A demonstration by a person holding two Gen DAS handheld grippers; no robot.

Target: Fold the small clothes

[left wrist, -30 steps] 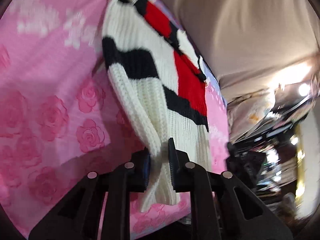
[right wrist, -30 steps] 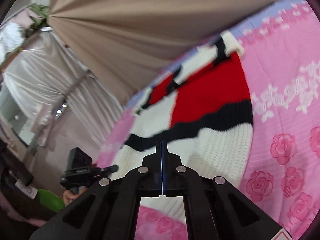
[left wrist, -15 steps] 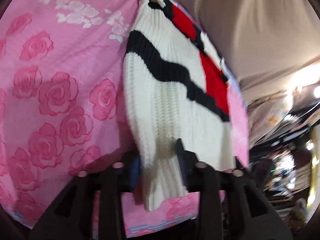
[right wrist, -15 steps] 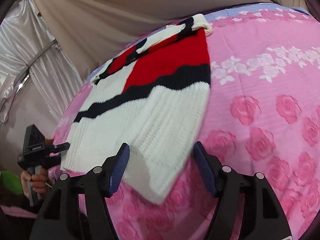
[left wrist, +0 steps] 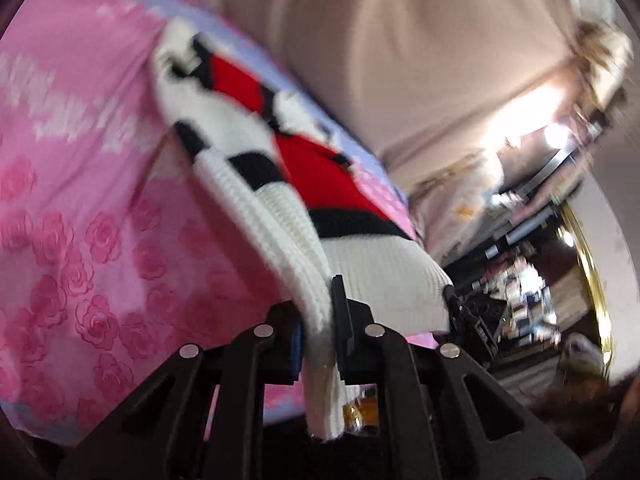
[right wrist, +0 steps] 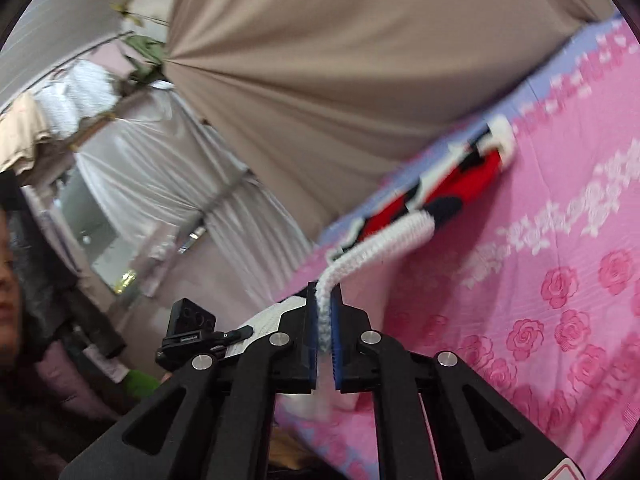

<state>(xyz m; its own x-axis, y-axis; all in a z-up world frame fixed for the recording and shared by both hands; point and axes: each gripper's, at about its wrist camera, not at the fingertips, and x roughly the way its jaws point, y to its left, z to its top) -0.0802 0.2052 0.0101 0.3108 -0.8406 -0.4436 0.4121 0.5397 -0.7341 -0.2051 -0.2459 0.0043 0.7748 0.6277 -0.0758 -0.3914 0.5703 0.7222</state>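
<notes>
A small knit sweater (left wrist: 280, 184) in white, black and red lies on a pink rose-patterned cloth (left wrist: 80, 240). My left gripper (left wrist: 318, 320) is shut on the sweater's white ribbed hem, which hangs down between its fingers. In the right wrist view the sweater (right wrist: 452, 188) is seen edge-on, its hem lifted off the cloth. My right gripper (right wrist: 325, 320) is shut on that white hem at the near corner. The far collar end rests on the cloth near the lilac border.
A beige curtain (right wrist: 340, 60) hangs behind the table. The other hand-held gripper (right wrist: 188, 336) shows at the left in the right wrist view. A person stands at the far left edge. Cluttered shelves and bright lights (left wrist: 556, 136) fill the right of the left wrist view.
The right gripper, open around the hem half a second ago, has shut on it. Both grippers have lifted the hem off the cloth. The left gripper kept its hold.
</notes>
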